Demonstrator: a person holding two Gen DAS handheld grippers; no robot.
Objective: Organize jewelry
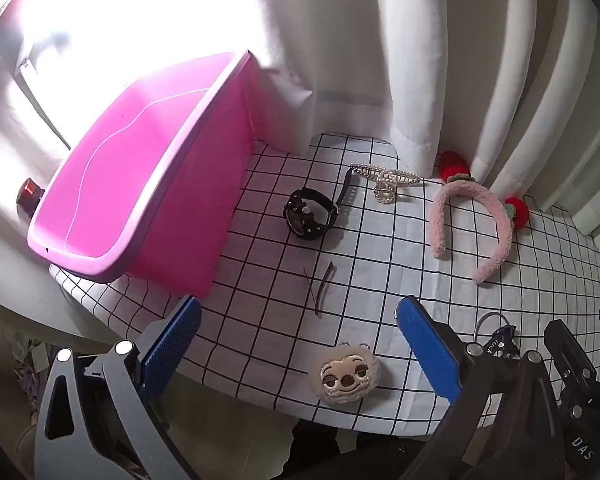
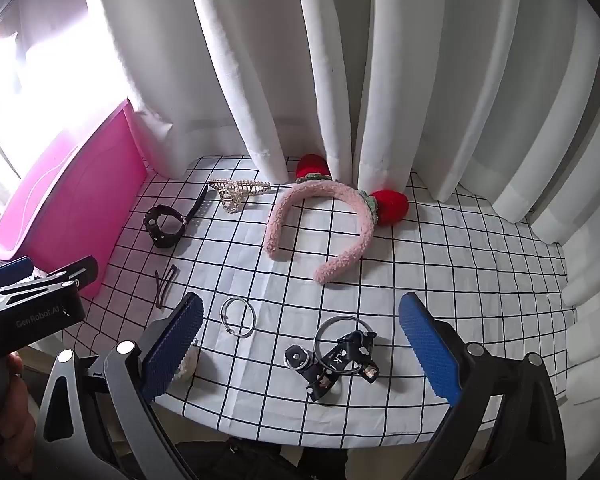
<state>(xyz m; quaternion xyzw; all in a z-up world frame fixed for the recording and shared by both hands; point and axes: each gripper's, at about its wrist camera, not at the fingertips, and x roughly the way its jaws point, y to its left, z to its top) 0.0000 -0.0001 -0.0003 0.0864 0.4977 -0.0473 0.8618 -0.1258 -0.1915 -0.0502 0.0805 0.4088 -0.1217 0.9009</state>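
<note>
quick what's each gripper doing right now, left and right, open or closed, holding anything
Left gripper: open, holding nothing, above the plush sloth charm.
Right gripper: open, holding nothing, above the black keychain.

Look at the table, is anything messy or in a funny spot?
Nothing looks broken or spilled. The odd part: the pink bin looks empty, while the watch, pearl claw clip, fuzzy strawberry headband, hair pins and sloth plush all lie scattered on the checked cloth.
</note>
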